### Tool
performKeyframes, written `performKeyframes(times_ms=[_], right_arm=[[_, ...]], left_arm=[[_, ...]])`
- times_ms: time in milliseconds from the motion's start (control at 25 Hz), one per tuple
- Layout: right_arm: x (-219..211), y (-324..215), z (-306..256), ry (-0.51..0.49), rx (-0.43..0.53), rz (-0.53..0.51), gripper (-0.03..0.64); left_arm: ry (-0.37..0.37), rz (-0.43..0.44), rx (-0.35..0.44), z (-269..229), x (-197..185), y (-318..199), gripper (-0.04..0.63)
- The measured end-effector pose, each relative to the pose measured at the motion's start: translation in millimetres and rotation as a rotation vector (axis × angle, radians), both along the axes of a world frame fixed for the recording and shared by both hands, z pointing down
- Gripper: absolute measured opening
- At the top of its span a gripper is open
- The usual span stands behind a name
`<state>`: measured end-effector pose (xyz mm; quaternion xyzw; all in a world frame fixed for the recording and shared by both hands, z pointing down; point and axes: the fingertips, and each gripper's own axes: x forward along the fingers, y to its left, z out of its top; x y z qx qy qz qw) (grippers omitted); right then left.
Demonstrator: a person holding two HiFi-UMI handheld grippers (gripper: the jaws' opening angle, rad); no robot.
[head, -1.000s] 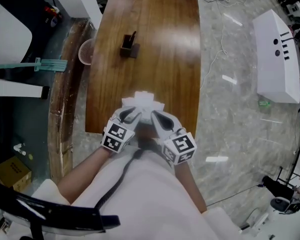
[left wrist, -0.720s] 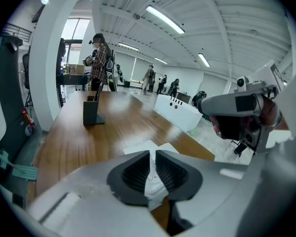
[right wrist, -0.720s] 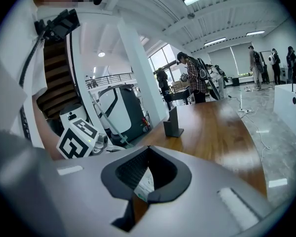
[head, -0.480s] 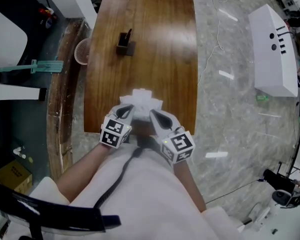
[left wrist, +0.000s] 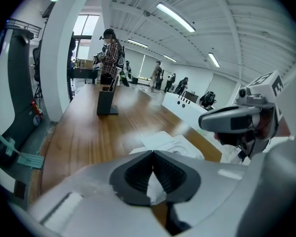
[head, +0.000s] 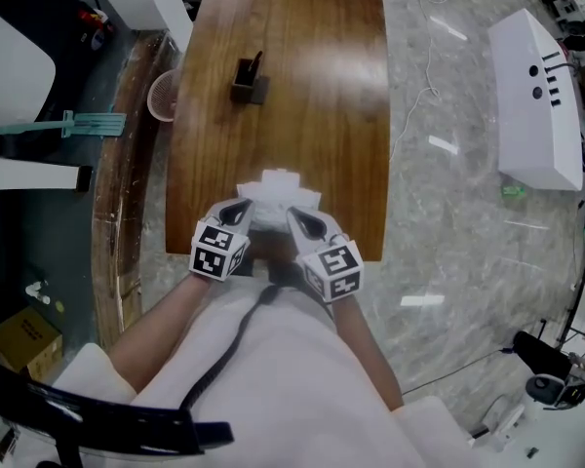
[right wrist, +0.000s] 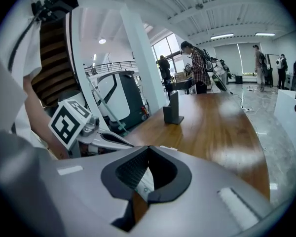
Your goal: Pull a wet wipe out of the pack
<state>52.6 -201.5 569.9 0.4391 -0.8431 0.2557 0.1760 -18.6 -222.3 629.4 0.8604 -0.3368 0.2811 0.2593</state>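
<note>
Pack: wet wipe pack [head: 278,195] lies at the near edge of the wooden table [head: 302,86], with both grippers at its near side.
Left gripper [left wrist: 152,153]: jaws just closed, tips meeting. I see a white sliver between the pads but cannot tell whether it is pinched.
Right gripper [right wrist: 148,148]: clenched on a strip of the pack's white printed edge.
</note>
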Motion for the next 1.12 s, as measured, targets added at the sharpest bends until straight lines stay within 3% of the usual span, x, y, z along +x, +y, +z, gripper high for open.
performKeyframes(times_ms=[360, 640, 1120], right_arm=[[-16.6, -8.4, 52.5, 0.039, -0.176, -0.093, 0.009], [-25.6, -6.9, 67.3, 0.111, -0.202, -0.201, 0.054], [-31.4, -11.3, 73.1, 0.152, -0.215, -0.259, 0.054]], left_arm=[[-0.009, 0.001, 0.007, 8.0, -1.0, -2.9, 0.006], [-0.008, -0.003, 0.026, 10.8, -1.7, -2.8, 0.006], [-0.028, -0.01, 0.057, 13.0, -4.0, 2.2, 0.008]])
